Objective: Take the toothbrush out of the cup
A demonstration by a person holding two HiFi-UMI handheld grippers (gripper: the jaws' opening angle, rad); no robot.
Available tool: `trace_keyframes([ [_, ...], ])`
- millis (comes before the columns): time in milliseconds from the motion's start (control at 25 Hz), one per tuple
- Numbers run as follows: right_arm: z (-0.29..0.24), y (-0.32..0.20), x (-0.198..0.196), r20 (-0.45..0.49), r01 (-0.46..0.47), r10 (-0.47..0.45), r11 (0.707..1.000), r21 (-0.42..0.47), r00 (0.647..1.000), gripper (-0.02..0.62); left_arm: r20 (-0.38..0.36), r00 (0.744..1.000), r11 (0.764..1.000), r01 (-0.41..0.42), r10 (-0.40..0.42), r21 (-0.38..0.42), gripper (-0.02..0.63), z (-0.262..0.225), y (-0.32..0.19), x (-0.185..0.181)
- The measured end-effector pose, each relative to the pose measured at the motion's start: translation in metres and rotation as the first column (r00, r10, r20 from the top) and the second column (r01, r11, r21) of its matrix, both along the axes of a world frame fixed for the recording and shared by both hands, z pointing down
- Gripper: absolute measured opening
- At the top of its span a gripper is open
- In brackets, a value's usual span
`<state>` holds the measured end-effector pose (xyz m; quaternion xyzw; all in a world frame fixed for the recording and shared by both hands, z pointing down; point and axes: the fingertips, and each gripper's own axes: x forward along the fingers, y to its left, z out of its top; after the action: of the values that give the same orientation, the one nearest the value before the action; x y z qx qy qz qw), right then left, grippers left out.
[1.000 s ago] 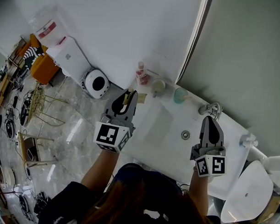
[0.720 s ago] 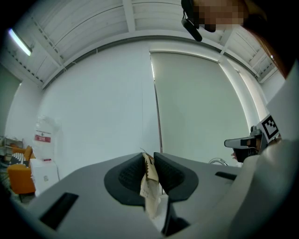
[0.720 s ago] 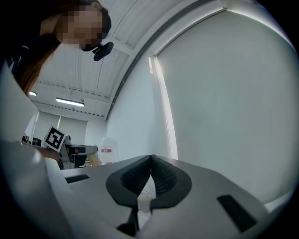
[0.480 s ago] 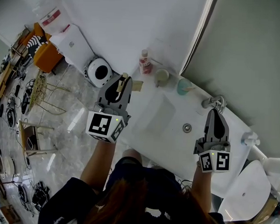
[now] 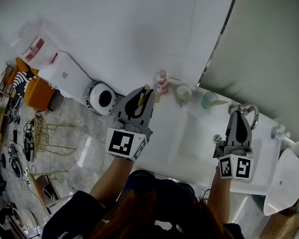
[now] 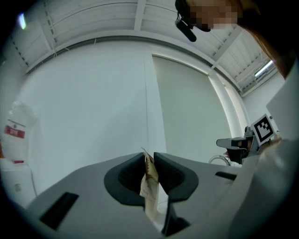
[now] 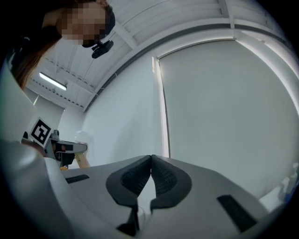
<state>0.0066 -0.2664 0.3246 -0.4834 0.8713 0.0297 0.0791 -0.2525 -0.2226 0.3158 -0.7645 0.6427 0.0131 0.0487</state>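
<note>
**Both grippers pushed in over the basin; cup not yet reached**

Since the earlier frame both grippers have travelled forward over the white ceramic washbasin (image 5: 188, 142), towards its back ledge. The left gripper (image 5: 144, 93) now has its tip just beside the small white bottle with a pink label (image 5: 162, 81). Its jaws pinch a thin beige paper-like strip (image 6: 149, 186), so it is not free. The right gripper (image 5: 239, 117), jaws pressed together on nothing, sits just beside the chrome tap (image 5: 247, 111).

This looks like an approach only. The translucent teal plastic cup (image 5: 208, 100) stands untouched on the ledge. A thin pale stick leans out over its rim, which I take for the toothbrush (image 5: 220, 101). The right gripper is nearer and would have to spread its jaws first. The tap crowds that side of the cup, and a round cream cup (image 5: 182, 94) stands at the other. A round white appliance (image 5: 102, 98) lies on the floor.
</note>
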Motion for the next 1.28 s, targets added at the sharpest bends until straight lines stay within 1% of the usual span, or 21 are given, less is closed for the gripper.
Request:
trace_keyframes([
  [120,0.002,0.024,-0.037,0.008,-0.098,0.098,0.995,0.006,0.995,0.015,0.017,0.993,0.993,-0.116,0.116,0.026,0.072,-0.010,-0.002,-0.023],
  [200,0.002,0.036,-0.058,0.003,-0.134,0.134,0.991,-0.003,0.991,0.015,0.010,0.985,0.984,-0.174,0.174,0.029,0.072,-0.014,-0.004,-0.035],
  [320,0.001,0.047,-0.078,-0.006,-0.179,0.179,0.984,-0.012,0.984,0.015,-0.049,0.974,0.974,-0.218,0.221,0.058,0.072,-0.022,-0.005,-0.049],
  [400,-0.001,0.054,-0.084,-0.009,-0.206,0.206,0.979,-0.010,0.979,0.015,-0.067,0.967,0.969,-0.243,0.246,0.056,0.072,-0.020,-0.003,-0.055],
  [480,-0.005,0.061,-0.089,-0.003,-0.221,0.221,0.975,-0.002,0.975,0.015,-0.067,0.960,0.962,-0.271,0.273,0.039,0.072,-0.014,-0.001,-0.055],
  [600,-0.009,0.071,-0.094,0.000,-0.226,0.226,0.974,0.010,0.974,0.015,-0.031,0.949,0.949,-0.315,0.315,-0.004,0.072,0.001,0.003,-0.049],
  [840,-0.003,0.074,-0.083,0.007,-0.229,0.230,0.973,-0.022,0.973,0.015,-0.032,0.942,0.942,-0.334,0.333,-0.025,0.072,0.007,0.007,-0.031],
  [1120,0.005,0.067,-0.063,0.022,-0.230,0.231,0.972,-0.053,0.973,0.015,-0.029,0.937,0.937,-0.348,0.347,-0.039,0.072,0.010,0.003,-0.006],
  [1280,0.014,0.059,-0.051,0.033,-0.231,0.234,0.970,-0.068,0.972,0.015,-0.033,0.935,0.934,-0.354,0.352,-0.049,0.072,0.019,-0.002,0.008],
])
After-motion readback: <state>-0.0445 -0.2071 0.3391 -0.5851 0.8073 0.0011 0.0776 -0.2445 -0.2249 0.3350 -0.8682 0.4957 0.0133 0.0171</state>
